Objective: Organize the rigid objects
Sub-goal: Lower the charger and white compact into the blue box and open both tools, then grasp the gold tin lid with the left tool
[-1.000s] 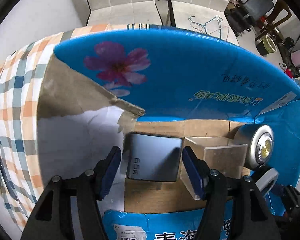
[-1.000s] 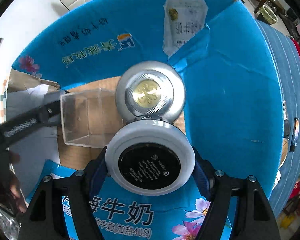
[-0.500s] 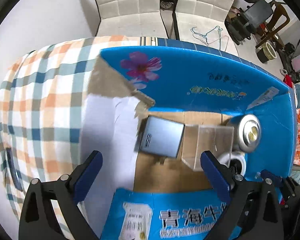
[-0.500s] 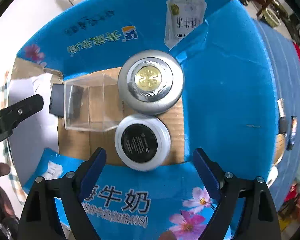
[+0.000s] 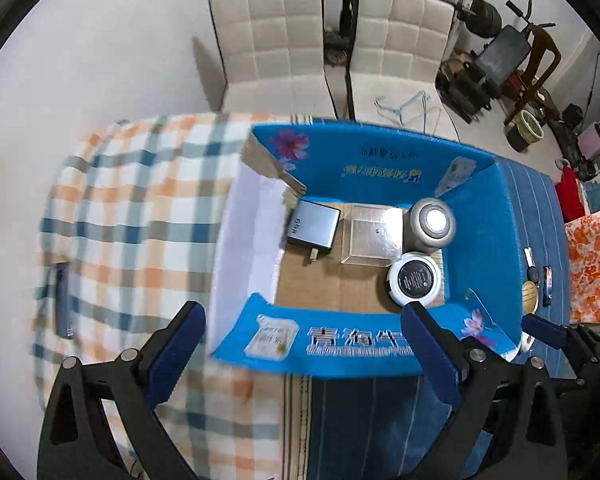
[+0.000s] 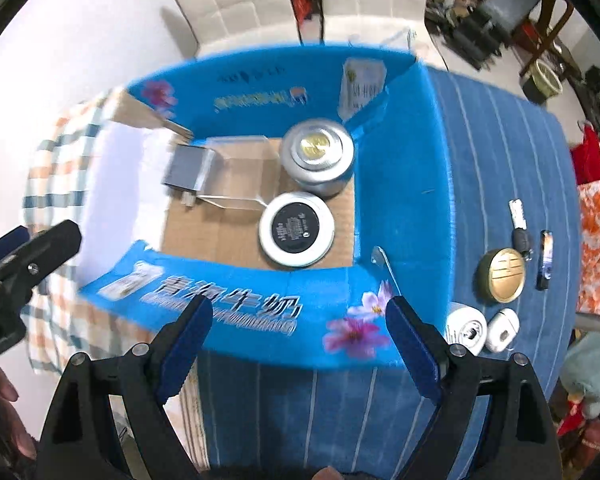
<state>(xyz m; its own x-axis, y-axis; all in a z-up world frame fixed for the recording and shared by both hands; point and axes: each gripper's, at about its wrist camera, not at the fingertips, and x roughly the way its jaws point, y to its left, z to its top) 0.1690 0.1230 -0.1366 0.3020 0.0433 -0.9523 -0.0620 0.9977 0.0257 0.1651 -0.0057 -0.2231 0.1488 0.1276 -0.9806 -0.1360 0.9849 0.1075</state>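
Observation:
An open blue cardboard box (image 5: 476,236) (image 6: 400,184) lies below both grippers. On its brown floor lie a grey power adapter (image 5: 313,227) (image 6: 186,170), a clear plastic box (image 5: 374,236) (image 6: 240,174), a silver round tin (image 5: 430,226) (image 6: 316,156) and a white jar with a black lid (image 5: 415,284) (image 6: 297,229). My left gripper (image 5: 300,344) hangs open high above the box's near wall, nothing between its fingers. My right gripper (image 6: 296,338) is likewise open and empty above the near wall.
The box rests on a table with a plaid cloth (image 5: 132,220) on the left and a blue striped cloth (image 6: 496,160) on the right. There lie a gold round lid (image 6: 500,276), two small white items (image 6: 482,330), a key (image 6: 520,224) and a small dark stick (image 6: 546,254). Chairs (image 5: 276,48) stand behind.
Both grippers opened, letting go of the grey adapter and the white jar inside the box, then rose well above it. The whole box now shows.

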